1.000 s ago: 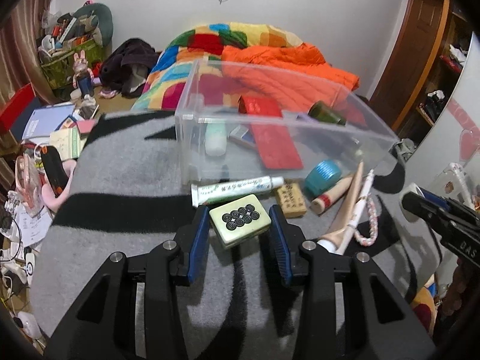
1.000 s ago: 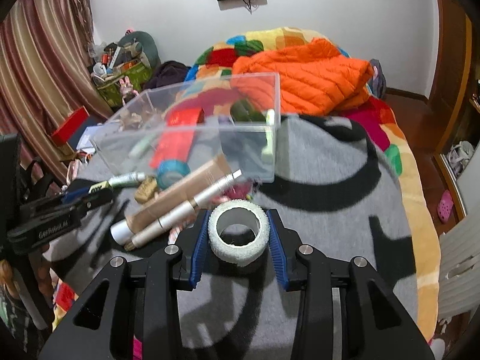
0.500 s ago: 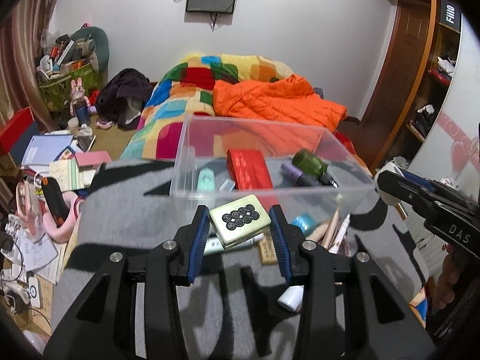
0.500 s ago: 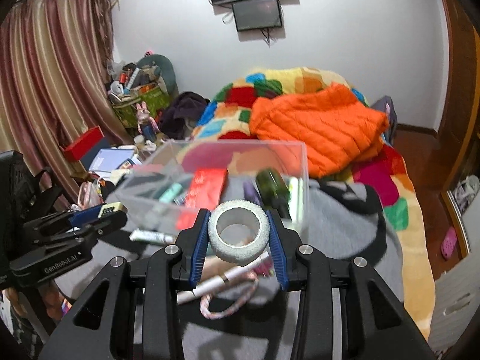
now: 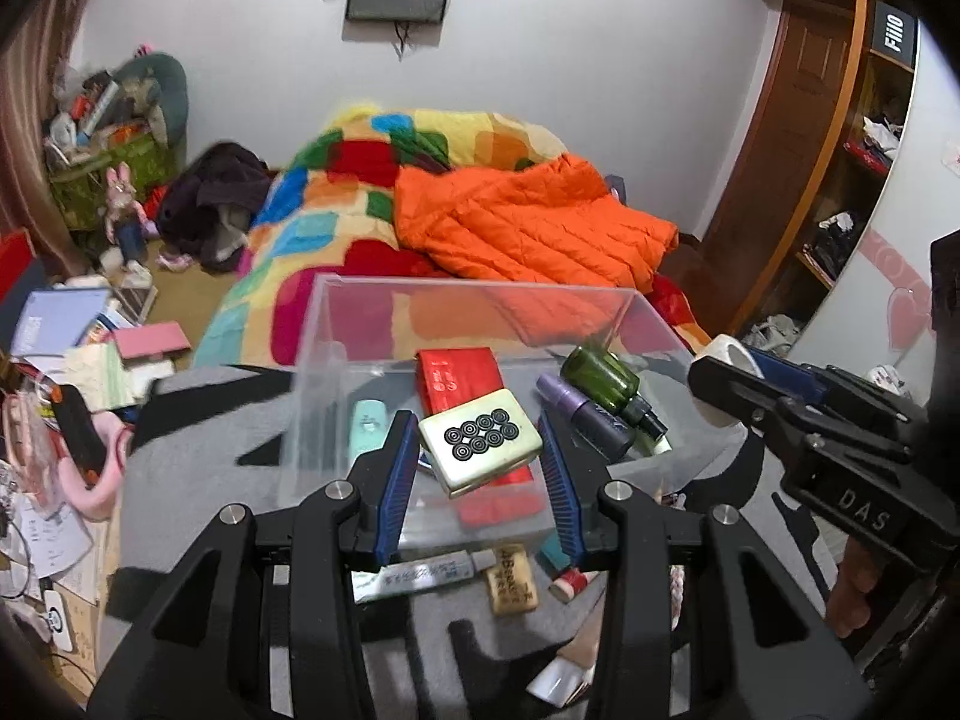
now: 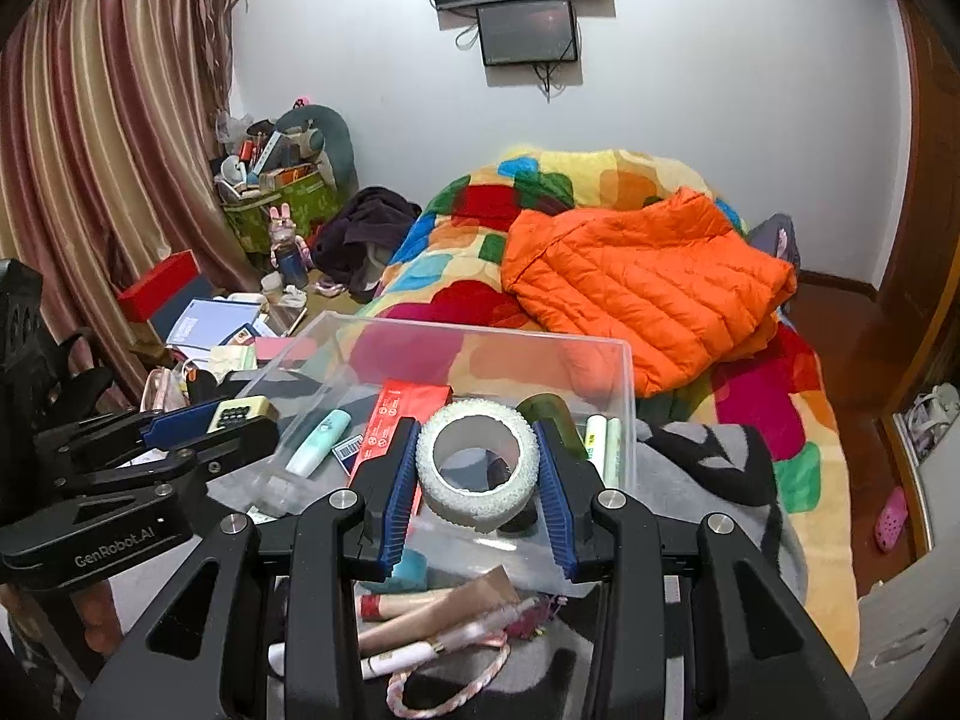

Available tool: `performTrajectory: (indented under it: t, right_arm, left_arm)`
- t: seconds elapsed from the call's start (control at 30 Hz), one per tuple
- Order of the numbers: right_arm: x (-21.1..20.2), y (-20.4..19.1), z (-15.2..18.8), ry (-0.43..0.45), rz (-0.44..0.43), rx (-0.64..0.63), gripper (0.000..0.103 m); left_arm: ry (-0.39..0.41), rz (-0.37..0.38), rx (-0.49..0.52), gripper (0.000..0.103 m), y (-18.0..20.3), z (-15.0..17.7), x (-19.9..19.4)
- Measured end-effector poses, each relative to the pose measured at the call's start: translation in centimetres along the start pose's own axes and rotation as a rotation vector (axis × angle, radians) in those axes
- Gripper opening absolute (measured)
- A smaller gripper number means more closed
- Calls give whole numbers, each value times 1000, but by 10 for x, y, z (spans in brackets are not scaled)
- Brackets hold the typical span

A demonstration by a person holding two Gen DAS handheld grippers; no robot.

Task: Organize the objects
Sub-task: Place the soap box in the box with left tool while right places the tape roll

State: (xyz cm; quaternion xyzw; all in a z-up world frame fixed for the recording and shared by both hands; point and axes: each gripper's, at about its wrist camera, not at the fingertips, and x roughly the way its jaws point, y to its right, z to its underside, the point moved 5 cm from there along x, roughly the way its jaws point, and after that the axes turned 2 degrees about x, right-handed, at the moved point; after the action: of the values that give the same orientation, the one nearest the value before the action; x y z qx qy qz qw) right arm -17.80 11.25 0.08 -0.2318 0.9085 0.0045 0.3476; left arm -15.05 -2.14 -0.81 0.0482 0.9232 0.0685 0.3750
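The grey blanket with black markings (image 5: 198, 456) spreads under everything, and I take the clear plastic storage box (image 5: 336, 324) standing on it as my landmark. Behind the box lie the multicoloured patchwork quilt (image 6: 474, 222) and, on it, the orange quilted puffer jacket (image 6: 648, 276).

Inside the box a flat red packet (image 5: 456, 375) lies in the middle, with a mint-green tube (image 5: 367, 420) to its left and a dark green bottle (image 5: 600, 375) and a purple bottle (image 5: 576, 408) to its right.

On the blanket just in front of the box's near wall sit a white printed tube (image 5: 420, 573), a small tan block with lettering (image 5: 511, 582), a tan cardboard tube (image 6: 432, 615) and a pink-and-white braided cord (image 6: 456, 690).

My left claw (image 5: 480, 468) hangs over the box's near edge, its blue pads pinching a cream mahjong tile with eight black circles (image 5: 480, 444) by its two sides, face up and turned a little askew.

My right claw (image 6: 477, 474) is beside it, also over the near wall of the box, its pads pressed on either side of a white textured roll of tape (image 6: 477, 468), which stands with its hole facing the camera.
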Motion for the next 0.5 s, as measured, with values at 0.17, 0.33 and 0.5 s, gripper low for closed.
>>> performTrajectory:
  t: [0.17, 0.33, 0.5]
  right_arm:
    - [31, 11, 2, -91, -65, 62, 34]
    - [59, 16, 8, -160, -58, 71, 34]
    - [72, 13, 14, -191, -29, 35, 34]
  left_arm:
    - [-77, 2, 9, 41, -5, -4, 28]
    - [-126, -7, 26, 41, -8, -3, 48]
    - [-149, -4, 40, 41, -7, 1, 56]
